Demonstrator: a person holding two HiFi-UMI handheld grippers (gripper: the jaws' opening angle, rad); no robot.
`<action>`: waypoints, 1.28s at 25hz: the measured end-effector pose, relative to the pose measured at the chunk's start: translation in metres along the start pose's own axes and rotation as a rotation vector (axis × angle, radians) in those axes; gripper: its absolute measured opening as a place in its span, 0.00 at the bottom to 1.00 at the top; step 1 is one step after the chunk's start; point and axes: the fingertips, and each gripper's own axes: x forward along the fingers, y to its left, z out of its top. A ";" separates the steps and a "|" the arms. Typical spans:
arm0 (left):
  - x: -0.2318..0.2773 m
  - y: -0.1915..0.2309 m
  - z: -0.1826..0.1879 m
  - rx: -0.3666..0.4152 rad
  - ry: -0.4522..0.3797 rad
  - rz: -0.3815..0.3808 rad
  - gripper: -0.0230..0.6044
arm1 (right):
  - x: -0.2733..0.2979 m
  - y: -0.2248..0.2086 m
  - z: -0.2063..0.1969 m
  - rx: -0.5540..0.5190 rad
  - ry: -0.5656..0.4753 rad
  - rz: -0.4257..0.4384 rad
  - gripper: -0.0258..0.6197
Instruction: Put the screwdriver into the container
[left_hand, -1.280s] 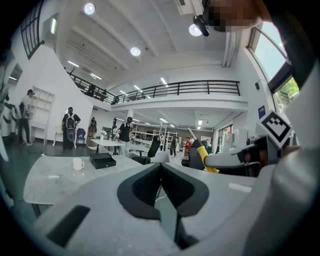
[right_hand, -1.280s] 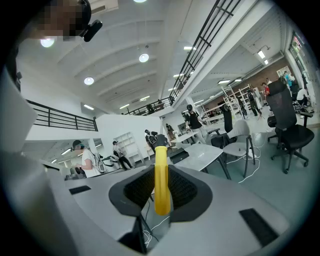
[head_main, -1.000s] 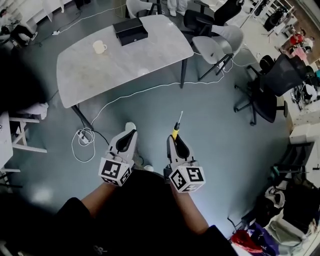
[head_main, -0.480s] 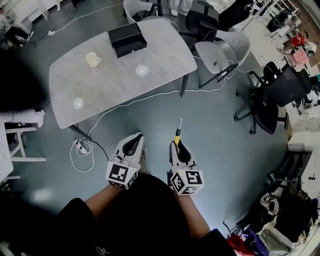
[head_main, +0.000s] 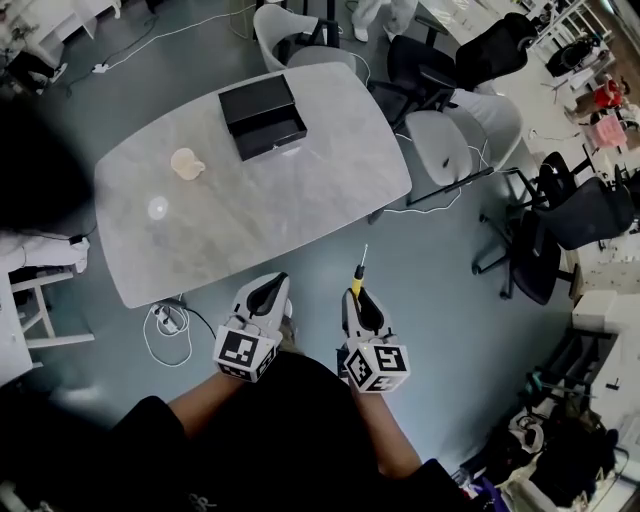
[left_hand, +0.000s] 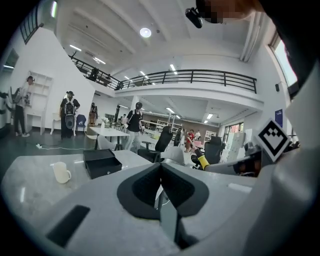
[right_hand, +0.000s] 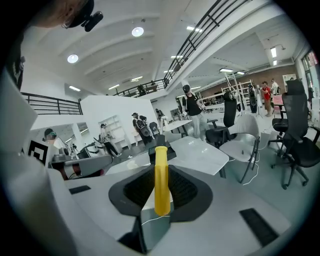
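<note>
A grey table (head_main: 300, 190) stands ahead of me, and on its far side sits the black open-topped container (head_main: 262, 115), also visible in the left gripper view (left_hand: 101, 162). My right gripper (head_main: 357, 297) hangs over the floor short of the table's near edge, shut on the screwdriver (head_main: 357, 272). The yellow handle (right_hand: 161, 180) is clamped between the pads, and the thin shaft points forward toward the table. Beside it on the left, my left gripper (head_main: 271, 285) is held level. Its jaws (left_hand: 160, 167) are shut with nothing between them.
A cream mug (head_main: 187, 163) stands on the table left of the container. Grey and black office chairs (head_main: 455, 140) crowd the table's right side. A white cable and power strip (head_main: 165, 320) lie on the floor near the left gripper. People stand in the background.
The table and container have drawn closer and lower in the head view. Both grippers keep their pose, the right one still holding the screwdriver.
</note>
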 end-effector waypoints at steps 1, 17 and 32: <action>0.006 0.010 0.005 0.001 -0.002 0.001 0.06 | 0.012 0.000 0.006 0.003 0.005 0.001 0.17; 0.096 0.107 0.029 -0.032 0.034 0.127 0.06 | 0.144 -0.022 0.082 -0.003 0.019 0.096 0.17; 0.163 0.150 0.067 0.038 0.022 0.433 0.06 | 0.295 -0.034 0.142 -0.240 0.197 0.425 0.17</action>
